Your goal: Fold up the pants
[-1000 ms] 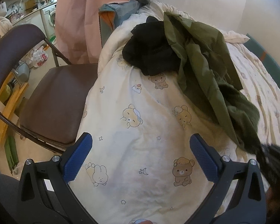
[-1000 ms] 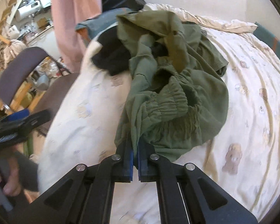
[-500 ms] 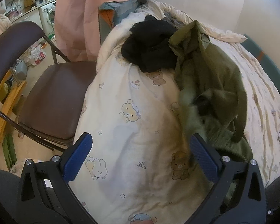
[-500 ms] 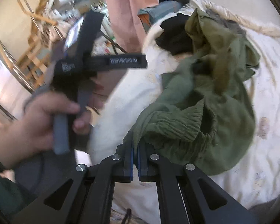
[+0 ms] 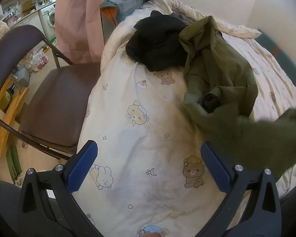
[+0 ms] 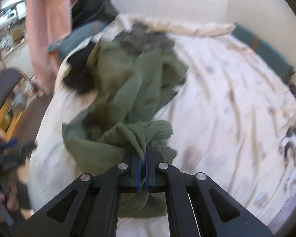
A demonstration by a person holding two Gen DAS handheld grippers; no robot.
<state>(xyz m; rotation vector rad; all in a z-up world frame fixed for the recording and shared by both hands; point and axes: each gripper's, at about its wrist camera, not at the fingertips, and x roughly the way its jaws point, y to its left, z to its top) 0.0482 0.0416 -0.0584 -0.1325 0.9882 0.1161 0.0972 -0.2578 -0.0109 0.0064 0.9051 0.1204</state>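
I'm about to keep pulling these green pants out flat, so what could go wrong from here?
1. The right hand-held gripper pinches only a bunched bit of waistband on the green pants; it may slip out.
2. The pants' far end lies against the black garment, which could get dragged along.
3. The left hand-held gripper is open over bare duvet, so the pants hang twisted from one point.

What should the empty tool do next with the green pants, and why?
Probably the left tool should reach over and grab the pants at a loose edge. It hangs open over the quilt, holding nothing, while the right tool pinches only one bunched bit, so the pants stay crumpled and can't be spread flat.
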